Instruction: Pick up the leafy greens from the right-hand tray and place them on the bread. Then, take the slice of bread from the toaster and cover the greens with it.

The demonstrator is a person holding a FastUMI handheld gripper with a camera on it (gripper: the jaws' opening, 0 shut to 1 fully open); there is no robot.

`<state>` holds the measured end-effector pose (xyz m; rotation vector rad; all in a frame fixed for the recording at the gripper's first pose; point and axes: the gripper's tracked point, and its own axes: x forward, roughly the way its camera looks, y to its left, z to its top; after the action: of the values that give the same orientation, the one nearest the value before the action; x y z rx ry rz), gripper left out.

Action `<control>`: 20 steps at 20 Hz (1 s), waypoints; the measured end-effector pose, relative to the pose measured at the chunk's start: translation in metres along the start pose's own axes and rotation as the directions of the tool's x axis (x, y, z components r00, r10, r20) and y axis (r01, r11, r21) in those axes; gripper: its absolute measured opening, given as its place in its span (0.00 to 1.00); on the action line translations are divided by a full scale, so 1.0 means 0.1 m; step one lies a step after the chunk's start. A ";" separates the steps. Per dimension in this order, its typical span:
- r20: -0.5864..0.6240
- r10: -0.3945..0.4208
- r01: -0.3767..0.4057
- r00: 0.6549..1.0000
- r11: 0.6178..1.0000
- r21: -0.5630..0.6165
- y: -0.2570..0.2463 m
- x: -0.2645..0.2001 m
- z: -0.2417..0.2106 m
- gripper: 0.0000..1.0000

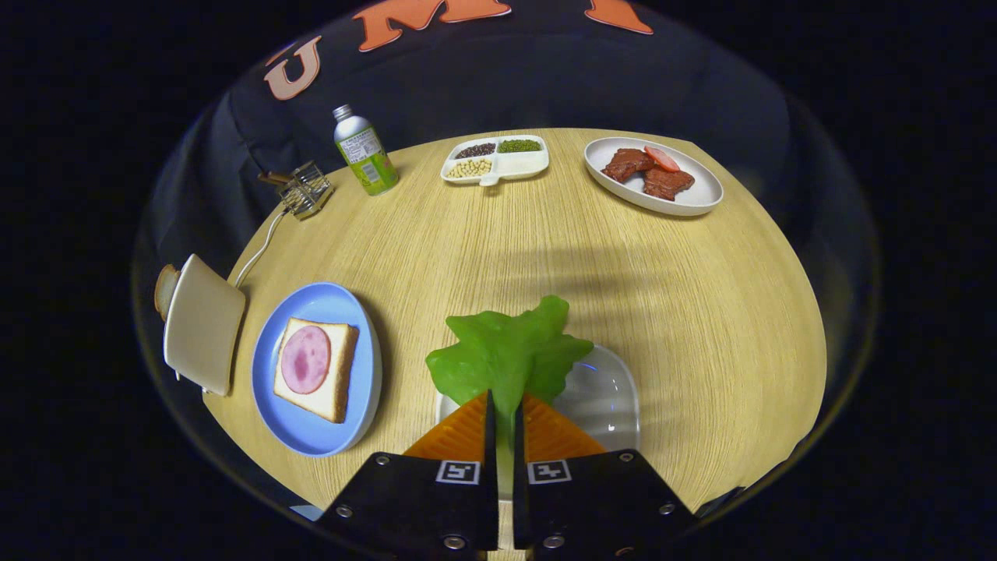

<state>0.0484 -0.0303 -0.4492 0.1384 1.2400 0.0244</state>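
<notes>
Tool (505, 413) gripping greens (506, 354), nr bread (315, 368)

My gripper (505, 405) had its fingers pinched on the leafy greens (506, 354), above the clear tray (604, 401). Between that tray and the blue plate (311, 436) lay a narrow strip of bare table (483, 249). The bread (339, 374) on the plate, topped with ham (305, 359), had nothing over it. The toaster (204, 323) stood just beyond the plate. Wide open wood stretched ahead; the bottle (364, 152), divided dish (498, 160) and meat plate (685, 199) stood well apart at the far edge.
</notes>
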 end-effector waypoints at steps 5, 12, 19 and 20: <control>0.062 0.059 -0.055 0.996 0.996 -0.065 0.32 -0.27 0.16 0.08; 0.114 0.136 -0.121 0.984 0.985 -0.126 0.81 -0.52 0.35 0.08; 0.096 0.198 -0.180 0.976 0.969 -0.168 1.31 -0.54 0.36 0.08; 0.091 0.204 -0.187 0.975 0.968 -0.168 1.38 -0.52 0.36 0.08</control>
<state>0.0730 0.0979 -0.3725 0.1214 1.1085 0.2836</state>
